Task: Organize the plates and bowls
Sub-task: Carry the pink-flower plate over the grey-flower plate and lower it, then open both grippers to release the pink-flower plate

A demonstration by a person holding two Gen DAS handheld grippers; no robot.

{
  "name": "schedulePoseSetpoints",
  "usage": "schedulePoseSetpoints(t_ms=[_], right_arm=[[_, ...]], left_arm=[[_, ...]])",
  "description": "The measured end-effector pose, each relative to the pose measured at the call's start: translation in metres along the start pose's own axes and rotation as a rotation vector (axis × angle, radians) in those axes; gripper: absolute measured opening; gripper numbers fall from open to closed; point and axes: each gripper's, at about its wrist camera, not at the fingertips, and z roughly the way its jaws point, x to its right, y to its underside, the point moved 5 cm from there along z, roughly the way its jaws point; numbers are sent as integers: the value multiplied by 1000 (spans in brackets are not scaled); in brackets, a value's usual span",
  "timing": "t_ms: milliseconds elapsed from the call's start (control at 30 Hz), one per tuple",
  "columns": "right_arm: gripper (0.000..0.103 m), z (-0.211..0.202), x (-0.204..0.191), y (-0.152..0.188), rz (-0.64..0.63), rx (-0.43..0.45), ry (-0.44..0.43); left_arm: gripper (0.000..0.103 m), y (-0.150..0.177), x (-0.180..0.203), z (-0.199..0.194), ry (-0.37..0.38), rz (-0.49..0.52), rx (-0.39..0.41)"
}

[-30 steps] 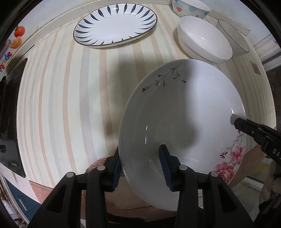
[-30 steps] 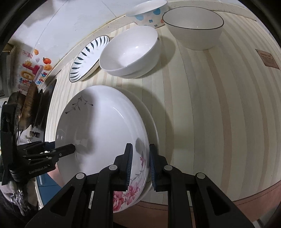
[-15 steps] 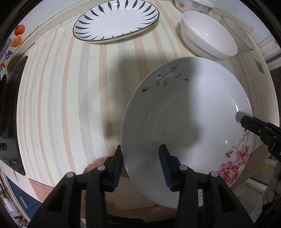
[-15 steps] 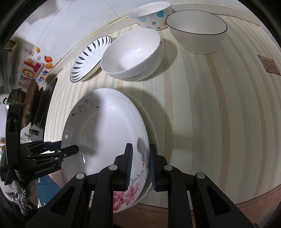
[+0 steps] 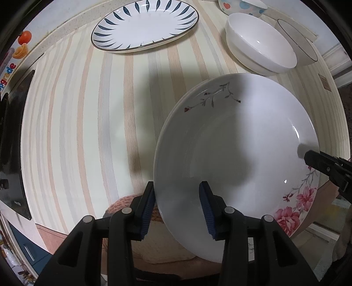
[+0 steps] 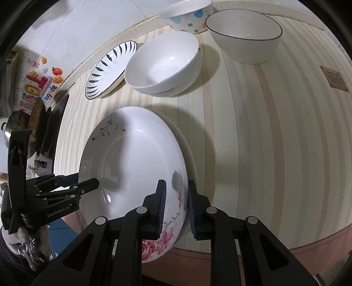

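Note:
A white floral deep plate (image 5: 237,154) is held over the striped table's front edge; a second rim shows just under it (image 6: 189,145). My left gripper (image 5: 177,202) is shut on its left rim. My right gripper (image 6: 176,204) is shut on its right rim (image 6: 134,162), near the pink flowers. Each gripper shows in the other's view, the right one (image 5: 325,167) and the left one (image 6: 72,189). A blue-leaf oval plate (image 5: 145,27) lies at the back left. White stacked bowls (image 5: 259,41), a black-rimmed bowl (image 6: 244,33) and a patterned bowl (image 6: 187,15) stand at the back.
The striped table (image 5: 77,110) ends at a wall behind (image 6: 88,28). A black stove top (image 5: 11,132) with a pot (image 6: 19,125) lies to the left. A small label (image 6: 334,78) sits on the table at right.
Both grippers and the floral plate have shifted slightly toward the near edge of the table; the back dishes sit farther off. Both grips stay shut.

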Motion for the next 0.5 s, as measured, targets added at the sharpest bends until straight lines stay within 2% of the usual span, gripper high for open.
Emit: schedulePoseSetpoints(t_ms=[300, 433, 500], right_arm=[[22, -1, 4, 3, 41, -46, -30], [22, -4, 8, 2, 62, -68, -21], [22, -9, 10, 0, 88, -68, -49]], left_arm=[[38, 4, -19, 5, 27, -22, -18], [38, 0, -40, -12, 29, -49, 21], [38, -6, -52, -24, 45, -71, 44]])
